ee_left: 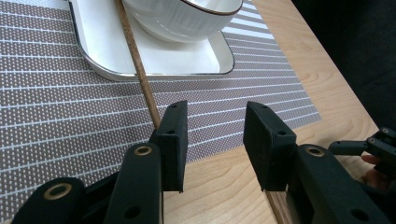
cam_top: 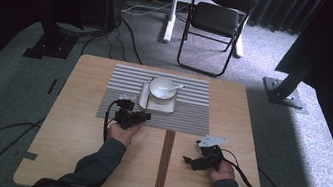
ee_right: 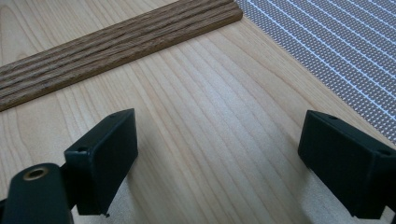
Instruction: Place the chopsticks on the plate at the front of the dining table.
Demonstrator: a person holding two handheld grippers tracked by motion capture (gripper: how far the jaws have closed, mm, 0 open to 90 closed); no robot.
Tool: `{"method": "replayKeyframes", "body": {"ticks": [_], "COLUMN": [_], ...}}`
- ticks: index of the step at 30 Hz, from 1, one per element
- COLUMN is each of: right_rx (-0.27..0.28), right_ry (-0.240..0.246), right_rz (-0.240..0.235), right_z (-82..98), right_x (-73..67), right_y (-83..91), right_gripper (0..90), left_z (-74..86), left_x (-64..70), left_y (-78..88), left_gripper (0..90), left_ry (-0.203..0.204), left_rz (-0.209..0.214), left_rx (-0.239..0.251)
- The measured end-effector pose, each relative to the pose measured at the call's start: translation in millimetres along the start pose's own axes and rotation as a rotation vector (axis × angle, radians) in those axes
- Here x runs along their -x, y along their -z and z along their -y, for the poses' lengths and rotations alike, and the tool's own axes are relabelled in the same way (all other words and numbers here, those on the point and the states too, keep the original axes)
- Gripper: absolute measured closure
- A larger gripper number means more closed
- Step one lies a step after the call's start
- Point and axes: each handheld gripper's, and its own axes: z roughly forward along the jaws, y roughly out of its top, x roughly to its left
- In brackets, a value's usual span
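- From the high view I get the layout: one striped placemat (cam_top: 156, 99) on the table (cam_top: 73, 159), with one white tray (cam_top: 157, 103) on it carrying one bowl (cam_top: 163, 88) and a spoon (cam_top: 175, 87) resting in the bowl towards 2 o'clock.
- My left gripper view adds what the high view hides: a thin wooden stick (ee_left: 137, 65) running from 11 o'clock down behind the left-hand jaw, leaning across the tray's edge beside the bowl (ee_left: 182, 18).
- My right gripper view shows the grain of one dark wooden strip (ee_right: 116, 39) at 11 o'clock, lying flat just off the mat corner (ee_right: 336, 51).
- I count two grippers. The left gripper (ee_left: 215, 135) stands about half open with nothing between the pads; the stick is just outside one jaw, and I cannot tell if it touches.
- The right gripper (ee_right: 217, 158) is spread wide over bare table, empty.
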Motion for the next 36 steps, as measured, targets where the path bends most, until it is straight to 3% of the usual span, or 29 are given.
{"method": "replayKeyframes", "body": {"ticks": [6,12,21,36], "right_rx": [0.000,0.000,-0.001,0.000], "right_ry": [0.001,0.000,0.001,0.000], "right_rz": [0.000,0.000,0.000,0.000], "right_z": [0.0,0.0,0.0,0.0], "right_x": [0.0,0.0,0.1,0.0], "right_y": [0.0,0.0,0.1,0.0], "right_gripper": [11.3,11.3,11.3,11.3], "left_z": [4.1,9.9,17.6,30.8], "left_x": [2.3,7.8,10.3,23.2], "left_y": [-1.1,-1.2,-3.6,-7.9], "left_gripper": [60.7,60.2,59.8,58.6], "left_ry": [-0.016,-0.062,-0.076,-0.132], "left_rz": [-0.003,-0.013,-0.002,0.003], "left_rx": [-0.011,-0.020,-0.042,-0.065]}}
